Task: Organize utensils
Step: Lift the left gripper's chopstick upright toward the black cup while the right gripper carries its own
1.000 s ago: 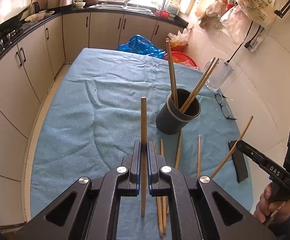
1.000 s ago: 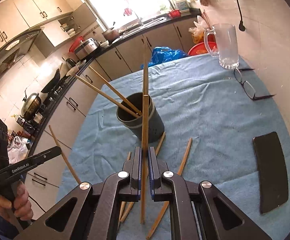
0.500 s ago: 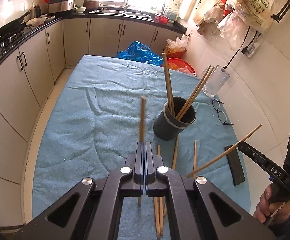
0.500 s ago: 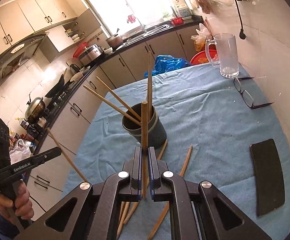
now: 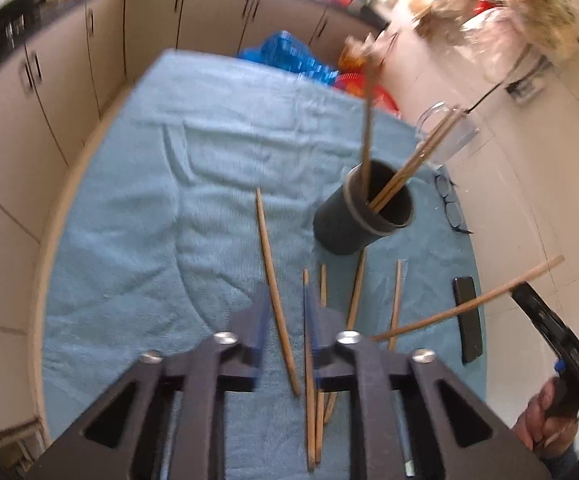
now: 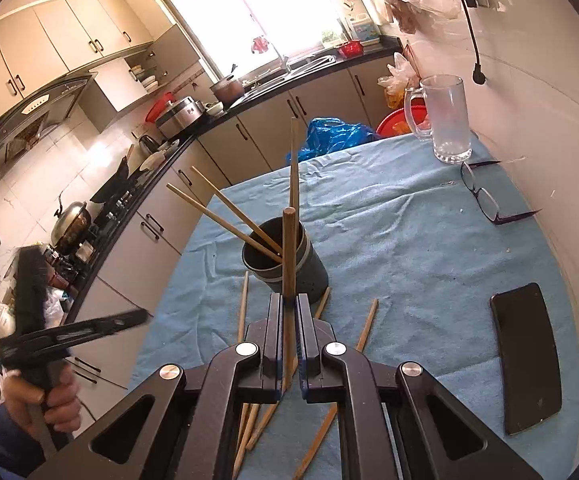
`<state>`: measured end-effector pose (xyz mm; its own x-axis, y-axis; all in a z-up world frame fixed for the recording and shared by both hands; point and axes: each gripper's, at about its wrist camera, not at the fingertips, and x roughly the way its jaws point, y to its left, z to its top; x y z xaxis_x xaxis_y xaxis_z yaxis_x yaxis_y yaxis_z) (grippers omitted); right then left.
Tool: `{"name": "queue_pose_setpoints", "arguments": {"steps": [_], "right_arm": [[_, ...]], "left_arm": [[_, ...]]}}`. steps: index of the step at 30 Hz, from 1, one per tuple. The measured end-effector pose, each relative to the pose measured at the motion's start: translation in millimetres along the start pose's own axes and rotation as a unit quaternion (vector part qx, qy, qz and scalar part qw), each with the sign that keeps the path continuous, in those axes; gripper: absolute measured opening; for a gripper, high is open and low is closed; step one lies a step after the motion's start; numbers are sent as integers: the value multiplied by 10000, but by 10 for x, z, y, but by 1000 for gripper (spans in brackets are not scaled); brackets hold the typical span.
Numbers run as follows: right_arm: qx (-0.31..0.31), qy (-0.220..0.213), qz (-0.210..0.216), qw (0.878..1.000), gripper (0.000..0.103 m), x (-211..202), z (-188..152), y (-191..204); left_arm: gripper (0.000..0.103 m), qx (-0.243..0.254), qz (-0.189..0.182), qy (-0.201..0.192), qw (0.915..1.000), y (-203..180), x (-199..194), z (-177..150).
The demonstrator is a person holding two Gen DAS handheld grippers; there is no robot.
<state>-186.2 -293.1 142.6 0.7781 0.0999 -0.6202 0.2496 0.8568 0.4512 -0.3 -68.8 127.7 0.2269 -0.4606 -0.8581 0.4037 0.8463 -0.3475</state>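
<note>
Left gripper (image 5: pixel 285 312): jaws just parted, thin wooden chopstick (image 5: pixel 275 292) loose between them. Right gripper (image 6: pixel 288 320) is clamped on a round wooden stick (image 6: pixel 288 256) before the dark cylindrical holder (image 6: pixel 289 264).

blue-clothed table (image 6: pixel 389 216) bears holder (image 6: pixel 289 268), chopsticks (image 6: pixel 363 326), phone (image 6: pixel 527 358), glasses (image 6: pixel 485 196), mug (image 6: pixel 447 120).

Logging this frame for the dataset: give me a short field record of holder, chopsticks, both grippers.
holder: dark cylindrical holder upright on blue cloth, three chopsticks inside
loose chopsticks: several flat on cloth near holder
left gripper: just been opening; chopstick between its fingers, apparently loose
right gripper: shut on chopstick
also on cloth: glass mug, glasses, phone
</note>
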Motion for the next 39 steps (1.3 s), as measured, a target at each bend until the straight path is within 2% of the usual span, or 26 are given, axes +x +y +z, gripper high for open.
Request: {"name": "queue_pose_setpoints", "arguments": {"steps": [5, 7, 9, 11, 14, 16, 19, 20, 23, 25, 33, 39], "right_arm": [[-1, -59, -18, 10000, 6, -97, 32, -28], [12, -74, -67, 9999, 6, -147, 37, -53], [17, -74, -111, 9999, 6, -190, 39, -81], [23, -95, -170, 9998, 6, -245, 52, -109], [29, -135, -253, 9996, 6, -335, 68, -139], [41, -163, -300, 9994, 6, -390, 72, -161], [79, -212, -380, 9990, 6, -464, 69, -208], [90, -212, -389, 9990, 6, -473, 67, -223], [137, -220, -402, 9989, 6, -482, 78, -263], [184, -223, -371, 9989, 6, -472, 99, -282], [264, -210, -66, 9994, 6, -348, 193, -234], [168, -263, 141, 9994, 6, -287, 258, -102]], "left_arm": [[27, -372, 3, 600, 9975, 147, 604, 196], [27, -491, 135, 750, 9959, 166, 796, 247], [27, -466, 143, 923, 9945, 136, 1030, 315], [27, -456, 477, 959, 9932, 124, 1198, 369], [27, -414, 675, 1049, 9913, 106, 1386, 434], [27, -211, 790, 972, 9919, 35, 1451, 469], [7, -36, 1029, 939, 9902, -38, 1496, 479], [6, -39, 1021, 915, 9906, -38, 1496, 477], [6, -23, 1019, 777, 9918, -30, 1425, 398], [6, -9, 870, 547, 9947, 3, 1283, 334], [6, 216, 699, -600, 9955, -94, 239, 16], [6, 156, 522, -1115, 9923, -135, -310, -56]]}}
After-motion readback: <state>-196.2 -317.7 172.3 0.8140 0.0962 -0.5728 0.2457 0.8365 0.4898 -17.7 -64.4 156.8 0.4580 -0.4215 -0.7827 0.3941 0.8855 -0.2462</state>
